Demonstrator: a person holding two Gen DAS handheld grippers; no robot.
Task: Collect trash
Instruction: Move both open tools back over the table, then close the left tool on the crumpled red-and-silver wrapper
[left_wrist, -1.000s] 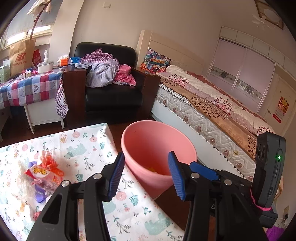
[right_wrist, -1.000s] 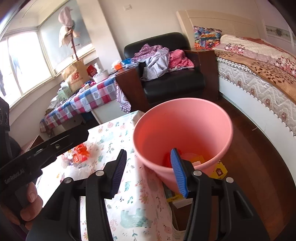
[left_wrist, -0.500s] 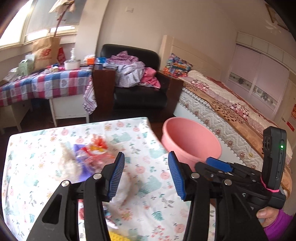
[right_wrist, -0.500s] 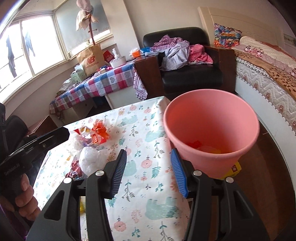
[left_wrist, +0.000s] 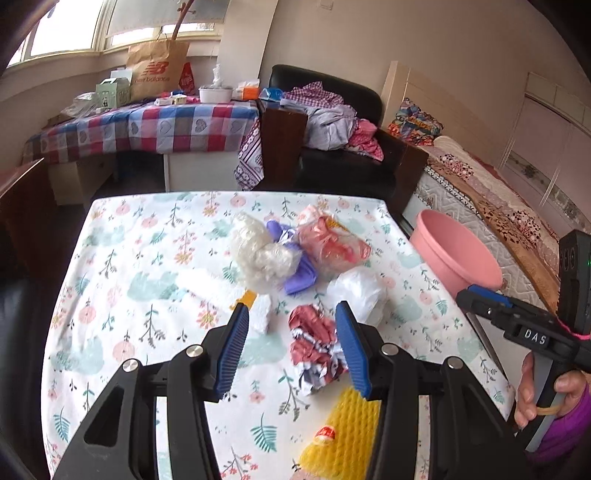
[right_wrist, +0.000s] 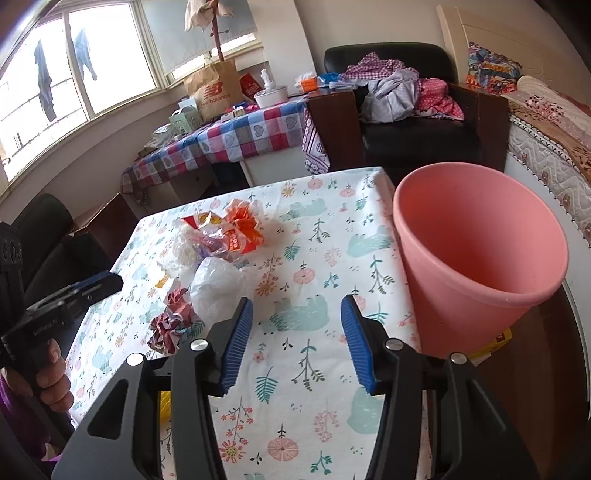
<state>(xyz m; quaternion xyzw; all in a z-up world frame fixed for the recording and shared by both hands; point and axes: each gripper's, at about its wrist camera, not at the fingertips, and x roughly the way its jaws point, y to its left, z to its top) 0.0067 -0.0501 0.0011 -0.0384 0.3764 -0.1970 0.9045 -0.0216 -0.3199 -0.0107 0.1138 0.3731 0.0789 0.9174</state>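
Observation:
A heap of trash lies on the floral-cloth table (left_wrist: 147, 280): a clear plastic bag (left_wrist: 258, 251), a purple wrapper (left_wrist: 301, 277), a red-orange snack bag (left_wrist: 328, 243), a white plastic bag (left_wrist: 354, 291), a crumpled red-white wrapper (left_wrist: 314, 343) and a yellow foam net (left_wrist: 343, 432). My left gripper (left_wrist: 291, 332) hangs open over the near side of the heap, with the red-white wrapper under its right finger and nothing pressed. My right gripper (right_wrist: 295, 321) is open above bare cloth, with the white bag (right_wrist: 218, 284) just to its left. The pink bin (right_wrist: 480, 251) stands at the table's right edge.
Behind the table are a checked-cloth table (left_wrist: 147, 125) with boxes and a paper bag, a black armchair (left_wrist: 343, 158) piled with clothes, and a bed (left_wrist: 498, 206) at the right. A yellow box (right_wrist: 495, 341) lies on the floor by the bin.
Both grippers swung left, away from the bin. The left one now hangs over the trash heap. The right one has moved over the cloth, with the bin now at its right.

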